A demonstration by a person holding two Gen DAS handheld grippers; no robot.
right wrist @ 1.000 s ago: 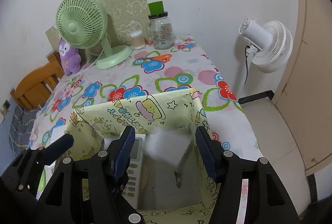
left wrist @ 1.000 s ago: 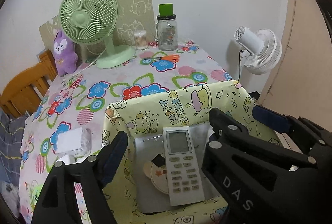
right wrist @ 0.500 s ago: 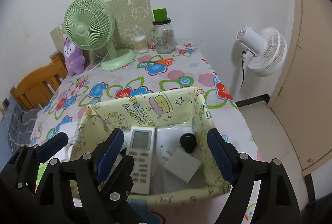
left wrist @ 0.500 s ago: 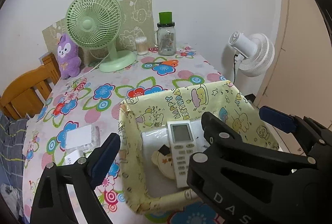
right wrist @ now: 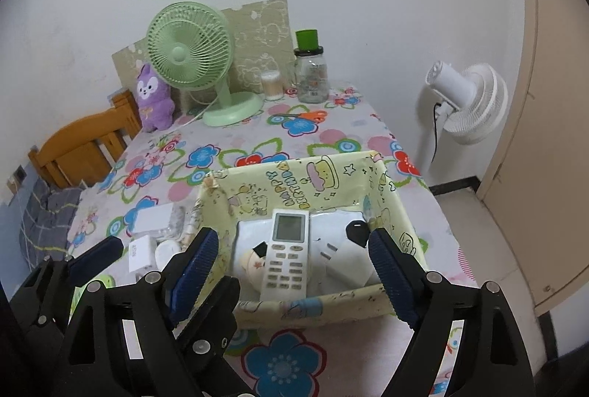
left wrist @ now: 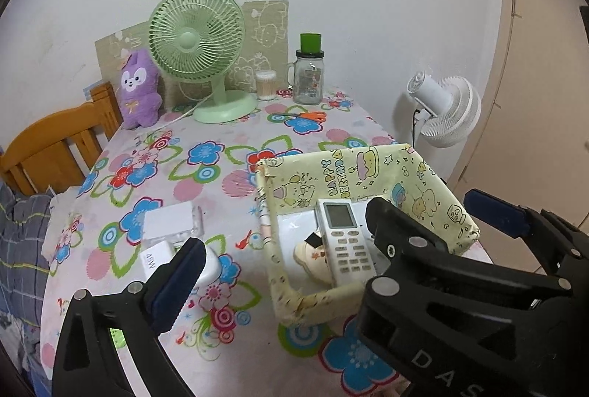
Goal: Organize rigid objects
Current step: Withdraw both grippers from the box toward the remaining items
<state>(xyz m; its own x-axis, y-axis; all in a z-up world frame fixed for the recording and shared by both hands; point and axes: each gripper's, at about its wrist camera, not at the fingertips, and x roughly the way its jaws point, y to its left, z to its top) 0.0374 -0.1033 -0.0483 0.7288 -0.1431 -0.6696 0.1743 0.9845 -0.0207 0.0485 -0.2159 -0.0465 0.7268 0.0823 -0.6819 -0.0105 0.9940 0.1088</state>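
"HAPPY BIRTHDAY" on box (right wrist: 302, 191); "DAS" on tool (left wrist: 447, 375)

I count two fans: one green desk fan (right wrist: 189, 45) at the table's (right wrist: 331, 135) far edge and one white fan (right wrist: 465, 99) off its right edge. One yellow box (right wrist: 294, 178) sits near the front edge, holding one remote (right wrist: 285, 259), one white plug adapter (right wrist: 349, 262), one black round piece (right wrist: 356, 231) and what may be one cartoon-faced item (right wrist: 250, 261), half hidden. Left of the box I make out two white packets (left wrist: 167, 222) (left wrist: 156, 259). Far edge: one purple plush (right wrist: 152, 99), one jar (right wrist: 311, 73), one swab tub (right wrist: 271, 85), one pair of scissors (left wrist: 305, 115). One wooden chair (right wrist: 84, 146) stands at the left edge.
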